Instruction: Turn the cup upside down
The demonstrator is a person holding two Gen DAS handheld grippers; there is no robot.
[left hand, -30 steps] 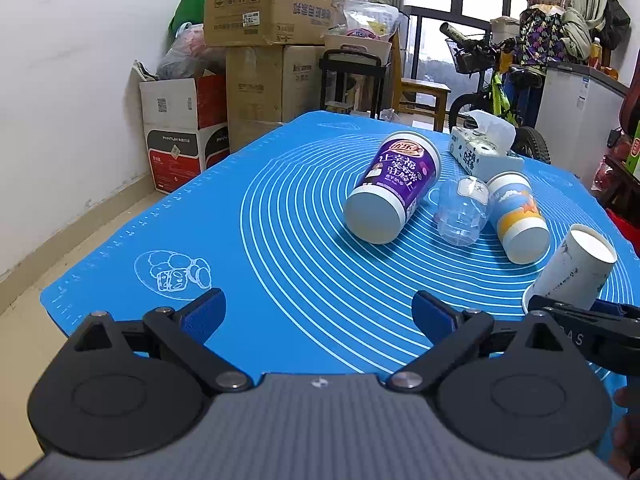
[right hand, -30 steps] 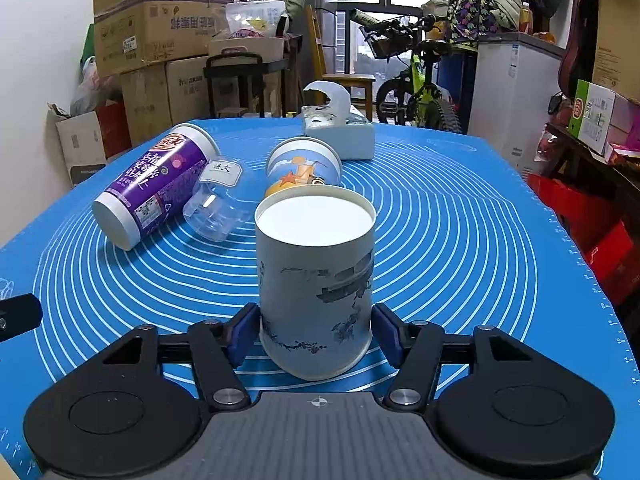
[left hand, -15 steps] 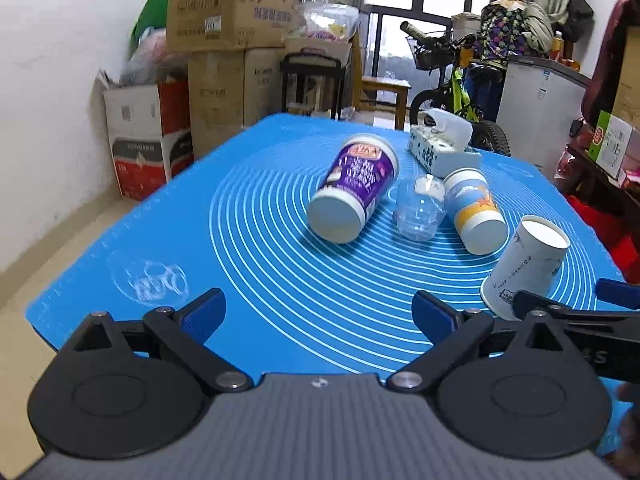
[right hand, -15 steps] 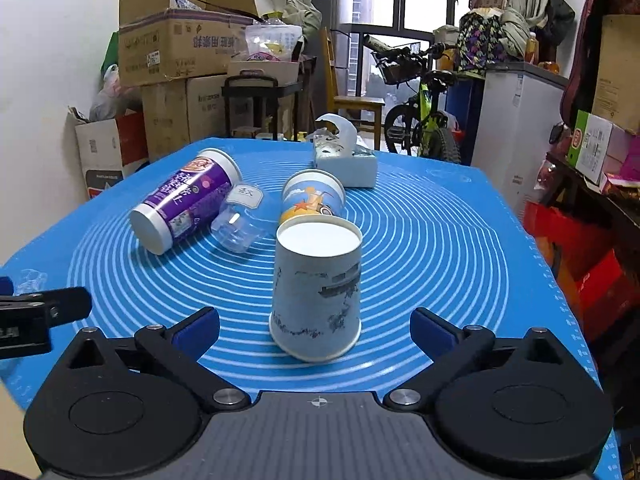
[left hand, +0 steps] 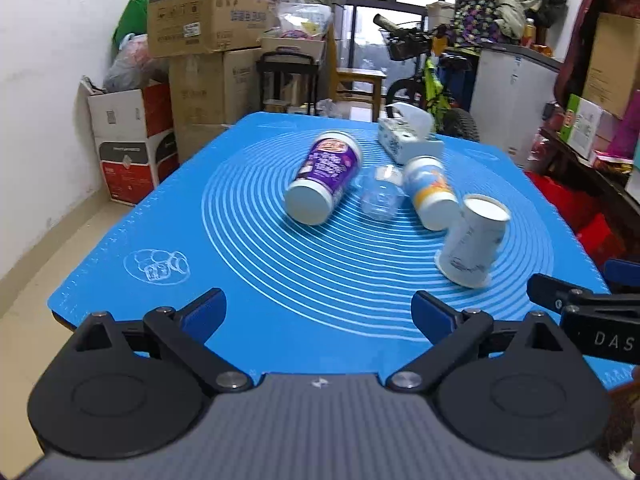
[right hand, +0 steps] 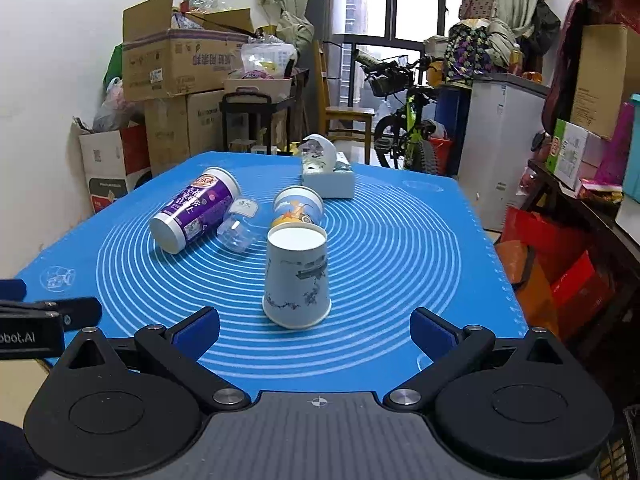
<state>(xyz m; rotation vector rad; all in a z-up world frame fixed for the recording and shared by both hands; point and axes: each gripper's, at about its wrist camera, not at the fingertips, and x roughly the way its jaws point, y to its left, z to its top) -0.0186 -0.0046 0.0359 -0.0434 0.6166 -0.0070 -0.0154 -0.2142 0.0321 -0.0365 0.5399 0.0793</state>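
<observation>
A white paper cup with an ink landscape print (right hand: 297, 278) stands upside down, wide mouth down, on the blue mat (right hand: 400, 248). It also shows in the left wrist view (left hand: 472, 240) at the right. My right gripper (right hand: 315, 328) is open and empty, just behind the cup and apart from it. My left gripper (left hand: 318, 310) is open and empty near the mat's front edge, left of the cup.
A purple cup (right hand: 196, 208), a clear plastic cup (right hand: 237, 227) and a blue and orange cup (right hand: 297, 210) lie on their sides behind the paper cup. A tissue box (right hand: 326, 174) sits at the back. Boxes, a bicycle and shelves surround the table.
My right gripper opened and let go of the paper cup, then drew back from it. The cup stays standing upside down. My left gripper also drew back, still open.
</observation>
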